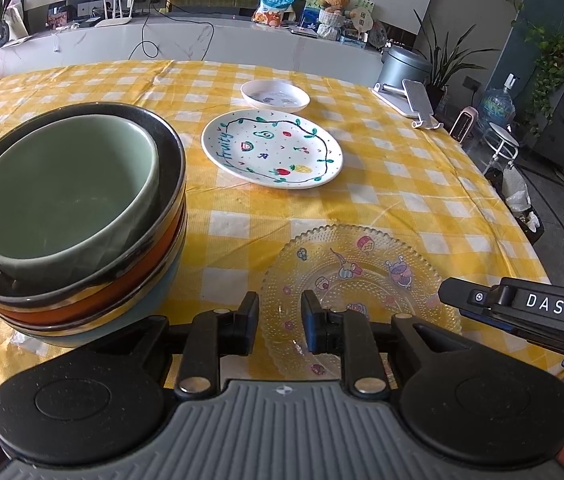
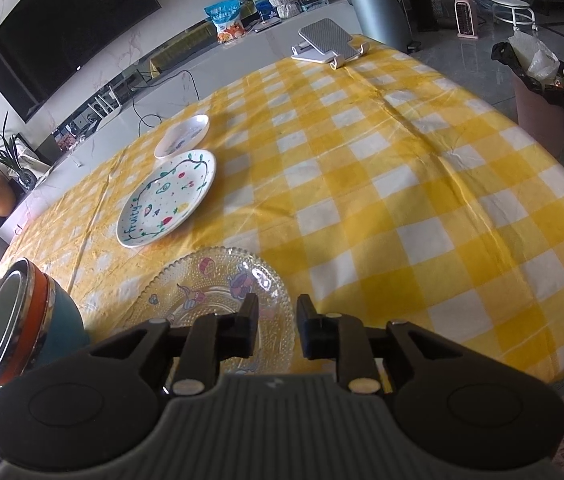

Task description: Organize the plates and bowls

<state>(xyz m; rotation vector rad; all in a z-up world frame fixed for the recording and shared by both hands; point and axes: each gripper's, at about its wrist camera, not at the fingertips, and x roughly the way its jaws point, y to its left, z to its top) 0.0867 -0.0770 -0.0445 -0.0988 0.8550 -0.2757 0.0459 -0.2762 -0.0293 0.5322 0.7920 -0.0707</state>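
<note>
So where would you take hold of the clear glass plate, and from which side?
Grip the glass plate by its raised beaded rim at the near edge, coming in low from the person's side. It lies flat on the tablecloth, so only the upturned rim gives a pinch. Both the left gripper and the right gripper are open beside that edge.

Phone stand (image 2: 327, 44) on yellow checked tablecloth (image 2: 402, 184), television (image 2: 66, 36) beyond.

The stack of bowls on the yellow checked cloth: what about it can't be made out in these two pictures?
- Left wrist view: the stack of bowls has its base hidden behind the left gripper.
- Right wrist view: the stack is cut by the left edge.
- Number of bowls under the green ceramic bowl: unclear, only coloured rims show.
</note>
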